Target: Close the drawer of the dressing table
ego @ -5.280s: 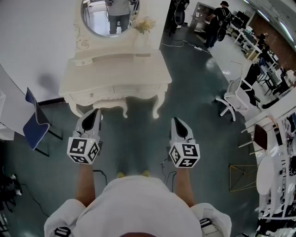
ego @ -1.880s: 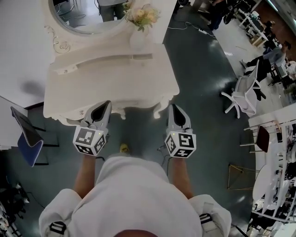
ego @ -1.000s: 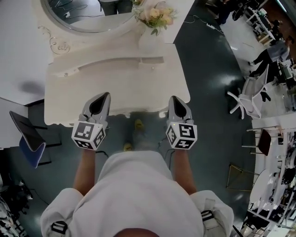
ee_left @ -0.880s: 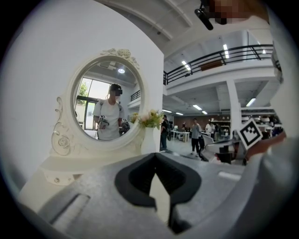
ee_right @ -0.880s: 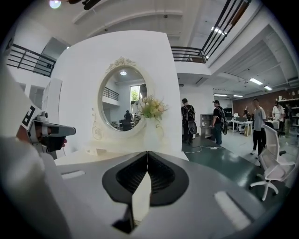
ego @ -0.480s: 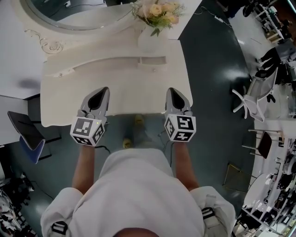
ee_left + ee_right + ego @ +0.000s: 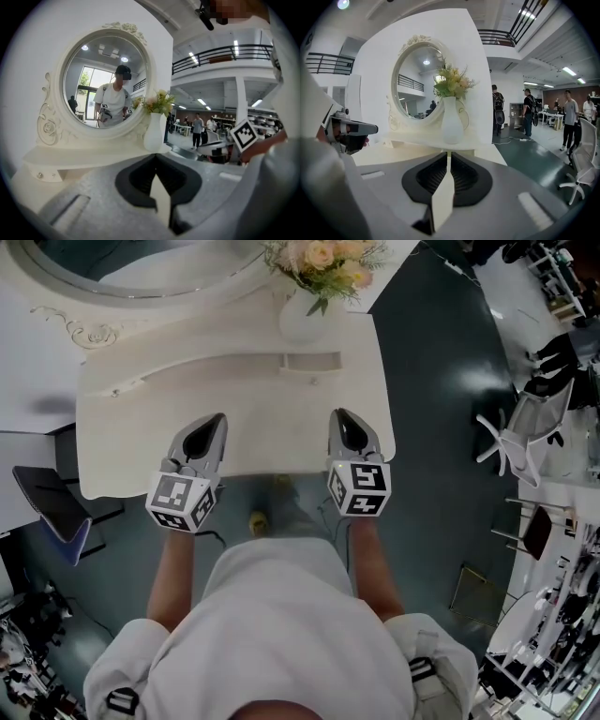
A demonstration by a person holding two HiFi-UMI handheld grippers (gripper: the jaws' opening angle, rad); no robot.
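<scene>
Two empty grips over the dressing table [image 7: 272, 404]: left gripper [image 7: 212, 426] has its jaws pinched together, right gripper [image 7: 345, 426] jaws are just cracking open a sliver, nothing between them.

White vase [image 7: 452, 123] of flowers [image 7: 452, 82] on dressing table [image 7: 389, 152], beside mirror [image 7: 416, 84].

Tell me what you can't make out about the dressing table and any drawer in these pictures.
- Table front under the tabletop: the overhanging top hides it in the head view; neither gripper view shows it, so no front drawer's state is readable.
- Mirror: cut off by the head view's top edge.
- Shelf drawer: too small in the head view to judge.
</scene>
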